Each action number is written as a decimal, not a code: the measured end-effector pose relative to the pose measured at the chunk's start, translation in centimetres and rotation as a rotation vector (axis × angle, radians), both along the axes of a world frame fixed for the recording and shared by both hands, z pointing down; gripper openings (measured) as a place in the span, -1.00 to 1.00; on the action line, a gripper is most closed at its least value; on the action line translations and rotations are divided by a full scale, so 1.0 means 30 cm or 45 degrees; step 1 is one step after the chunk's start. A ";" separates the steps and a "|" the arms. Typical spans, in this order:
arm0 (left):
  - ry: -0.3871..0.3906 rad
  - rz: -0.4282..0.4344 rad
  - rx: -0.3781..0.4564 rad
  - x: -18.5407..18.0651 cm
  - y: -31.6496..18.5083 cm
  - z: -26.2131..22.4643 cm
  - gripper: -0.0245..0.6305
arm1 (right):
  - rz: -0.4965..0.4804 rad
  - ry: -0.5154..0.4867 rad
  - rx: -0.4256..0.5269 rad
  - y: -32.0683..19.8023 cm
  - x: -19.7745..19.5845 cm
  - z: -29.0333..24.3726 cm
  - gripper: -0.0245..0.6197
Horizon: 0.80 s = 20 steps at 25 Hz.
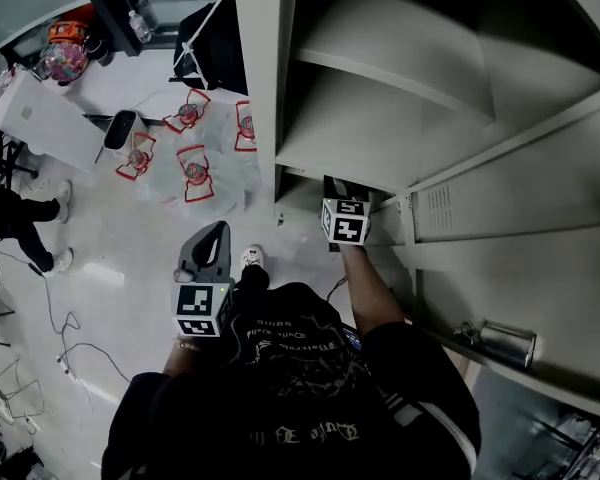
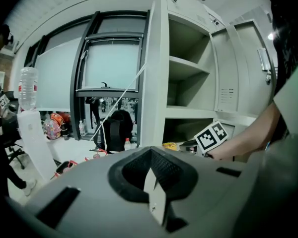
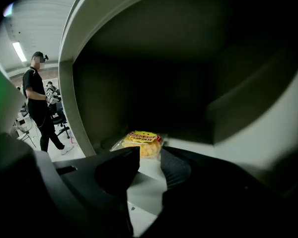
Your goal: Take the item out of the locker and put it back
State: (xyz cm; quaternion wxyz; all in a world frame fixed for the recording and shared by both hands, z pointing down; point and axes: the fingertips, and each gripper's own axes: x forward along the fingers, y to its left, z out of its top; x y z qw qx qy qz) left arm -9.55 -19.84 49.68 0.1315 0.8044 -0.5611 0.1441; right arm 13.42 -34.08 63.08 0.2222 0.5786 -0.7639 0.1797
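Observation:
A yellow snack bag (image 3: 141,143) lies on the floor of the locker's dark bottom compartment (image 3: 188,83); in the left gripper view the bag (image 2: 171,146) shows as a small yellow patch. My right gripper (image 3: 149,160) reaches into that compartment with its jaws open, the bag just beyond the fingertips and not between them. In the head view the right gripper (image 1: 342,193) enters under the lowest shelf (image 1: 360,163), its tips hidden. My left gripper (image 1: 218,232) hangs outside the locker, left of it, shut and empty (image 2: 154,195).
The locker door (image 1: 520,268) stands open at the right, its handle (image 1: 505,340) near my right arm. Several red-edged clear bags (image 1: 192,163) and a black backpack (image 1: 212,38) lie on the floor to the left, cables (image 1: 60,338) nearer. A person (image 3: 38,103) stands beyond.

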 end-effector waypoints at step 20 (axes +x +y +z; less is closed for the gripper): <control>-0.014 -0.105 -0.004 -0.107 -0.013 0.004 -0.91 | -0.072 0.103 -0.147 -0.072 -0.008 0.099 -0.89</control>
